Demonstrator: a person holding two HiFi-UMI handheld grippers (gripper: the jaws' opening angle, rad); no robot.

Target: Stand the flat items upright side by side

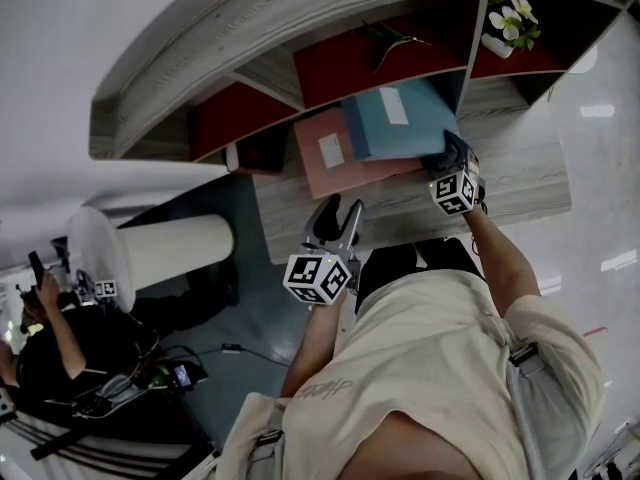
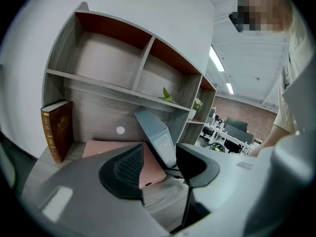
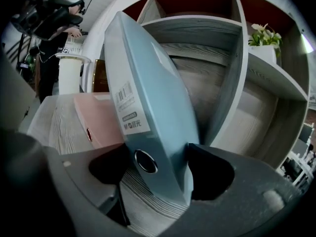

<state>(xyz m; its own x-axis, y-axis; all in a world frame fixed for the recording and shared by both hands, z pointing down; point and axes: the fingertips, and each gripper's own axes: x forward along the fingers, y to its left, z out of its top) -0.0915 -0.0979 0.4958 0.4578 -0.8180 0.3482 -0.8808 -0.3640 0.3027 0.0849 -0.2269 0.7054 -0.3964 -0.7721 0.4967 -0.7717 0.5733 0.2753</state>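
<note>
In the head view, the right gripper (image 1: 452,160) sits at the lower right corner of a blue binder (image 1: 400,118). This binder is raised at a slant above the wood-grain desk (image 1: 520,183), in front of the shelf unit (image 1: 280,78). Its left part overlaps a pink binder (image 1: 330,153) that lies flat on the desk. The left gripper (image 1: 335,218) hangs off the desk's near edge, just short of the pink binder and not touching it. A potted plant (image 1: 510,23) stands in the upper right compartment. A second person (image 1: 50,338) is at the lower left.

In the left gripper view, the left gripper (image 2: 159,168) has its jaws partly apart with only bare desk (image 2: 158,199) between them. The pink binder (image 2: 106,148) lies flat just beyond the jaws. The blue binder (image 2: 155,132) leans over the pink binder's right side. A brown book (image 2: 58,130) stands upright at the far left against the shelf unit's wall.

In the right gripper view, the right gripper (image 3: 158,174) is clamped wide on the lower end of the blue binder (image 3: 148,98), one jaw on each face. The binder's spine and finger hole face the camera, and it tilts with its top toward the left. The pink binder (image 3: 98,120) lies flat to the left, behind the blue one. The potted plant (image 3: 264,36) sits on a shelf at the upper right.
</note>
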